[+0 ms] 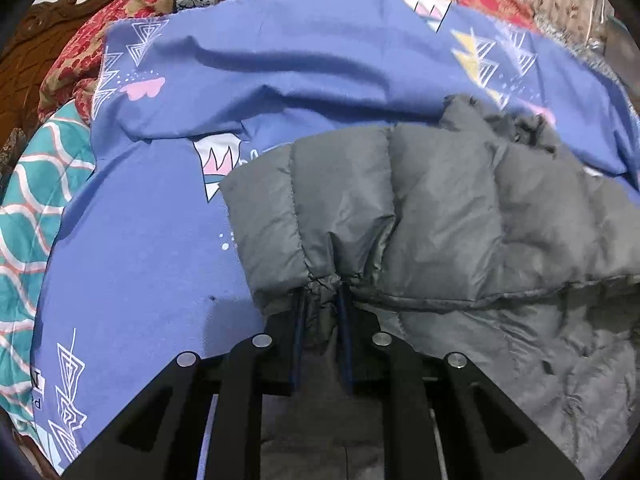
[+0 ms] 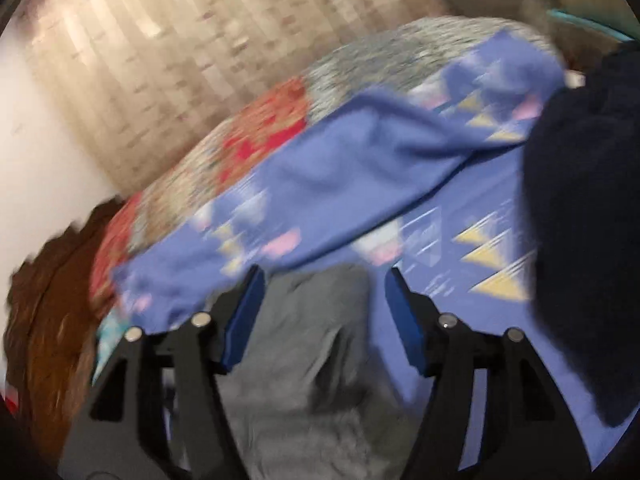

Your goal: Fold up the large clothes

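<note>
A grey quilted puffer jacket (image 1: 440,208) lies on a blue bedsheet (image 1: 160,220) printed with triangles. My left gripper (image 1: 322,292) is shut on a bunched fold at the jacket's near edge, and the fabric puckers between its blue pads. The right wrist view is blurred. There my right gripper (image 2: 325,280) stands open, its blue pads (image 2: 244,320) wide apart. The grey jacket (image 2: 312,360) lies below and between them, and they do not press on it. The blue sheet (image 2: 340,168) spreads out beyond.
A red floral quilt (image 1: 80,64) and a teal wave-patterned cloth (image 1: 36,208) lie at the left. A carved wooden headboard (image 1: 32,40) stands behind them. A striped curtain (image 2: 160,60) hangs at the back. A dark navy mass (image 2: 580,220) fills the right edge.
</note>
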A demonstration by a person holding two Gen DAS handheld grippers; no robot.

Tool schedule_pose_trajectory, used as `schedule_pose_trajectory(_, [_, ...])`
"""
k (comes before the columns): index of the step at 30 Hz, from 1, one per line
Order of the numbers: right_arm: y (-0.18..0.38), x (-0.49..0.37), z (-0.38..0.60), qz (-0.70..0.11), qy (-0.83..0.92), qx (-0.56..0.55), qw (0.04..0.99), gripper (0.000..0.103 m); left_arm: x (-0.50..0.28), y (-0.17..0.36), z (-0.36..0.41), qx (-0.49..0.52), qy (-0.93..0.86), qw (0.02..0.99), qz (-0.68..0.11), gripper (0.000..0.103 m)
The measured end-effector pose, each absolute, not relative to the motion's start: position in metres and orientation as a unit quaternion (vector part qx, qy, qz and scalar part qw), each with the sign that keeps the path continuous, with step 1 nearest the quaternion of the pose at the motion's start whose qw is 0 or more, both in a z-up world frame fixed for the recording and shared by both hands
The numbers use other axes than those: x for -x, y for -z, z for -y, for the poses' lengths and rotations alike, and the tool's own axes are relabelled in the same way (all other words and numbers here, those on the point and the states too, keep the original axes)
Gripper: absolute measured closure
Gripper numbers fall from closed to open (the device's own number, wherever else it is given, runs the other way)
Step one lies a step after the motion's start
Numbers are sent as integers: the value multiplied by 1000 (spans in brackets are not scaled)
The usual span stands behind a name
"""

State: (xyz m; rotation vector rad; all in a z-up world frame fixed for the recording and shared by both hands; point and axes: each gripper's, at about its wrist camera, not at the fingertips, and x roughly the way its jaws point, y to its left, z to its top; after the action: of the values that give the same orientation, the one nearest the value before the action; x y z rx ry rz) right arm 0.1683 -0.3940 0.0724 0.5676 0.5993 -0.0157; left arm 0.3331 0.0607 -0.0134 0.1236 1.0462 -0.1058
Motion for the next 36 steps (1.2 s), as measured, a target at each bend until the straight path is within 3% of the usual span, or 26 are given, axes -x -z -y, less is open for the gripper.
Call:
schedule_pose_trajectory(3, [-50,-174,371,-331,-22,-217,918,29,-316,-12,-73,-8,86,872,-482,64])
schedule_pose_trajectory(7, [-20,-201,369,-396,-52,-264,878,32,-300,-40,-79,28,117,887,-446,64])
schedule_pose_trajectory(8, [-14,-209,368,-406,-75,-285,865,49,-301,-44,-76,27,121,888,-443,64])
schedule_pose_trajectory(9, [-8,-213,368,-415,-100,-303,852,56,-304,-46,-73,26,126,887,-444,64])
schedule_pose_trajectory(10, [-3,-216,366,-421,-118,-318,841,71,-309,-46,-67,22,131,885,-447,64])
schedule_pose_trajectory(11, [2,-220,366,-426,-151,-359,816,95,-312,-45,-61,15,133,883,-449,64])
schedule_pose_trajectory(12, [4,-221,370,-417,-176,-395,799,102,-316,-43,-54,8,133,883,-450,64])
schedule_pose_trajectory(17, [-17,-242,395,-309,-179,-459,813,102,-338,-29,-24,-18,129,881,-455,64])
schedule_pose_trajectory(22, [-21,-248,414,-313,-98,-447,832,99,-361,-15,-9,-23,109,877,-468,64])
schedule_pose_trajectory(24, [-20,-225,418,-321,-89,-433,837,60,-363,-13,-6,-27,110,877,-466,64])
schedule_pose_trajectory(25, [-18,-214,418,-318,-89,-428,841,31,-362,-12,-4,-33,113,879,-461,64])
schedule_pose_trajectory(26, [-15,-206,419,-317,-93,-424,843,28,-362,-10,-1,-38,114,880,-459,64])
schedule_pose_trajectory(30, [6,-188,402,-369,-128,-433,812,32,-365,3,10,-49,109,876,-468,64])
schedule_pose_trajectory(34, [31,-194,386,-412,-152,-450,778,57,-364,8,14,-46,107,875,-470,64])
schedule_pose_trajectory(36, [36,-200,380,-417,-159,-445,776,60,-364,7,15,-47,106,875,-471,64])
